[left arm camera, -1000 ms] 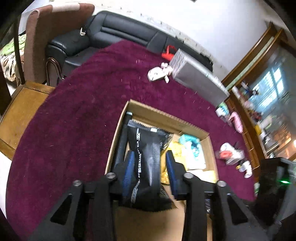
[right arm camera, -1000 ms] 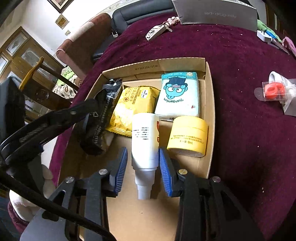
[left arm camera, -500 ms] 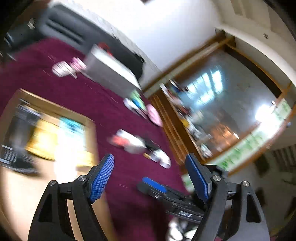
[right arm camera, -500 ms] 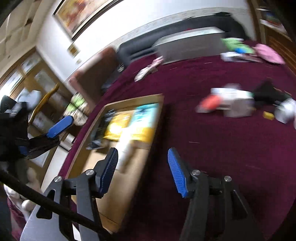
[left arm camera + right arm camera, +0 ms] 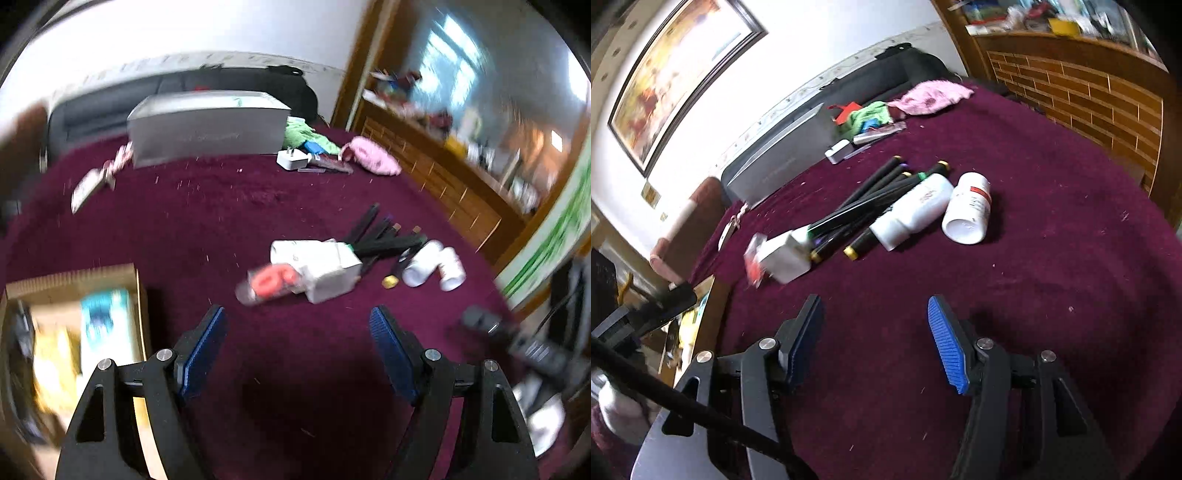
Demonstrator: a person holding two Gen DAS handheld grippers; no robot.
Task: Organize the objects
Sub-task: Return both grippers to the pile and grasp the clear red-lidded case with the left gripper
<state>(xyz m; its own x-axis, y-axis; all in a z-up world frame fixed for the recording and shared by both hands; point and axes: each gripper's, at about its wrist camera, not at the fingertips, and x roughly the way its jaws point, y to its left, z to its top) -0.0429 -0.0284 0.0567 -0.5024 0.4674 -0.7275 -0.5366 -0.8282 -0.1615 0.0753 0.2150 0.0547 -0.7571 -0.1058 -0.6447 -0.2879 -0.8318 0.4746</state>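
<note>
My left gripper (image 5: 297,328) is open and empty above the maroon tablecloth (image 5: 221,221). The cardboard box (image 5: 138,291) with packets inside lies at the lower left. Ahead lie a white box (image 5: 321,264), a red item in clear packaging (image 5: 271,282), black pens (image 5: 376,240) and two white bottles (image 5: 434,267). My right gripper (image 5: 875,317) is open and empty, short of the white bottles (image 5: 916,210), pens (image 5: 864,199) and white box (image 5: 785,254). The cardboard box edge (image 5: 703,317) is at the left.
A grey box (image 5: 207,127) stands at the back with a white charger (image 5: 291,159), green cloth (image 5: 306,134) and pink cloth (image 5: 373,159) beside it. A keychain (image 5: 99,179) lies at the left. A black sofa (image 5: 886,72) and wooden cabinet (image 5: 1082,85) border the table.
Both grippers let go of the black pouch and the white bottle in the cardboard box, opened, and swung right toward the loose items on the cloth.
</note>
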